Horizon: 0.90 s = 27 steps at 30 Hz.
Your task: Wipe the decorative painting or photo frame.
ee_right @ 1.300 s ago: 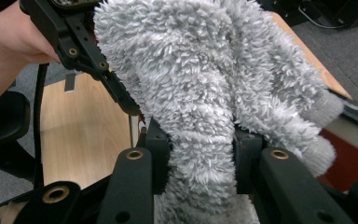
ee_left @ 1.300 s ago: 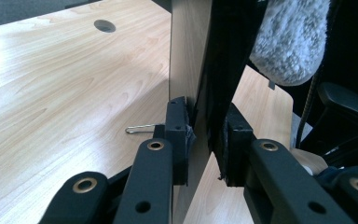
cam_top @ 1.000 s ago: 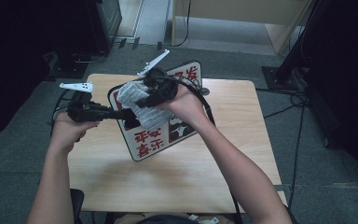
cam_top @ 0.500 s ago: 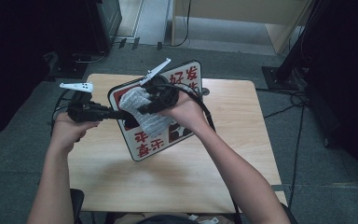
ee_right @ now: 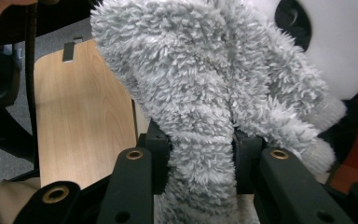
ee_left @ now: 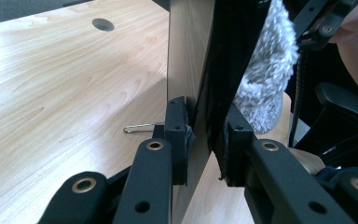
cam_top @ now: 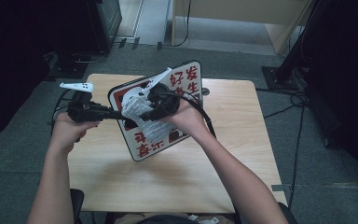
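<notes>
At frame centre, the left gripper (cam_top: 116, 113) clamps its jaws on the sign board's (cam_top: 186, 84) edge; the right gripper (cam_top: 151, 113) pinches a grey fluffy cloth (cam_top: 142, 116) against its face.

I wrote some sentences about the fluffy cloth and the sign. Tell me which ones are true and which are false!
1. The right gripper pinches a fluffy grey cloth. True.
2. The sign board lies flat on the table. False: it is held tilted up, with the left gripper clamped on its edge.
3. The board has red characters on it. True.
4. The cloth is bright green. False: it is light grey.
5. The cloth rests against the board's printed face. True.
</notes>
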Available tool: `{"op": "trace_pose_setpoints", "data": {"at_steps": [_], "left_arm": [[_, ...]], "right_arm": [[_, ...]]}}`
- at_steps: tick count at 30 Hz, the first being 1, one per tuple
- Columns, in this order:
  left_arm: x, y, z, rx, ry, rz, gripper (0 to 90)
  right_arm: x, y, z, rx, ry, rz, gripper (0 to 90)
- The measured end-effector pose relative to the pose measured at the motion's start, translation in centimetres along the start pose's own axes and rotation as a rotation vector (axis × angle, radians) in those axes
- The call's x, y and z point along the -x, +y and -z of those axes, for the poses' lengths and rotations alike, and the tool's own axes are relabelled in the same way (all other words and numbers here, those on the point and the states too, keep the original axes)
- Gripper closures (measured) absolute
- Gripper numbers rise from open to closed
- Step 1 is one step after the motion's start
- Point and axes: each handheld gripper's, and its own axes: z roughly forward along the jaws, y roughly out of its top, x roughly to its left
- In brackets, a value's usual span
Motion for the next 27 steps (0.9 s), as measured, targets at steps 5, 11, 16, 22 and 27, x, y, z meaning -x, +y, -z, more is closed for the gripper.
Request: {"op": "trace_pose_setpoints", "data": {"at_steps": [5, 11, 16, 22, 27], "left_arm": [[0.0, 0.0, 0.0, -0.001, 0.000, -0.001, 76.6], [0.0, 0.0, 0.0, -0.002, -0.001, -0.003, 76.5], [0.0, 0.0, 0.0, 0.000, -0.005, -0.002, 76.5], [0.0, 0.0, 0.0, -0.001, -0.008, -0.001, 76.3], [0.0, 0.0, 0.0, -0.001, -0.012, 0.000, 76.1]], "right_arm": [[0.0, -0.7, -0.4, -0.008, 0.006, -0.005, 68.0], [0.0, -1.4, -1.0, -0.016, 0.016, -0.008, 67.9], [0.0, -2.1, -1.5, -0.016, 0.025, -0.013, 67.9], [0.1, -2.8, -2.0, -0.022, 0.034, -0.019, 67.9], [0.1, -3.4, -2.4, -0.025, 0.040, -0.021, 67.9]]}}
